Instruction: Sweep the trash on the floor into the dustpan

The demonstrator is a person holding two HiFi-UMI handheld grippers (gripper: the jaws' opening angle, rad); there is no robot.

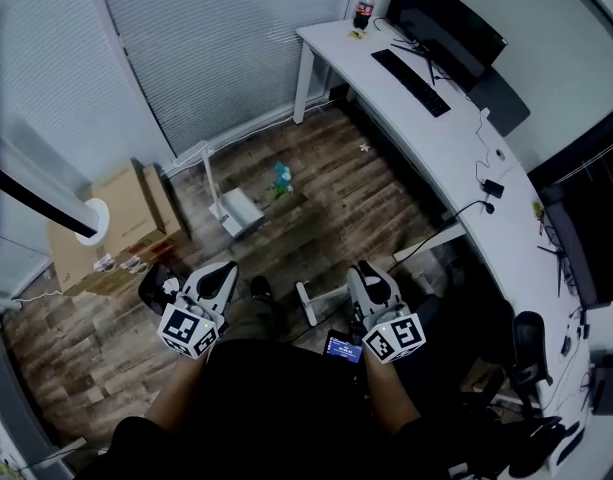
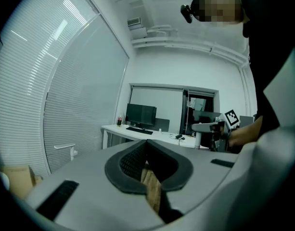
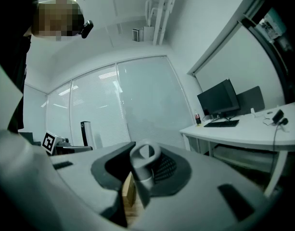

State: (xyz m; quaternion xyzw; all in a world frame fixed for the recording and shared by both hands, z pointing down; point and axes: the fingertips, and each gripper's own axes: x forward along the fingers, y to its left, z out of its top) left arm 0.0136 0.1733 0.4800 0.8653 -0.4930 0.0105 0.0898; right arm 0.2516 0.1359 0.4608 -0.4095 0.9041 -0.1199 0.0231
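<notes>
In the head view a white dustpan (image 1: 236,211) with an upright handle stands on the wooden floor ahead of me. A teal piece of trash (image 1: 281,178) lies just right of it, and a small white scrap (image 1: 364,148) lies nearer the desk. My right gripper (image 1: 366,270) is shut on a white broom handle (image 1: 321,294); its looped end (image 3: 146,159) sits between the jaws of the right gripper (image 3: 142,165). My left gripper (image 1: 224,271) is shut with nothing in it. In the left gripper view the left gripper (image 2: 148,150) shows only floor through the slit.
Cardboard boxes (image 1: 126,218) and a white cylinder (image 1: 91,222) stand at the left by the blinds. A long white desk (image 1: 436,148) with monitor, keyboard (image 1: 411,81) and bottle (image 1: 363,10) runs along the right. Cables hang off its edge, and a black chair (image 1: 526,340) stands at the far right.
</notes>
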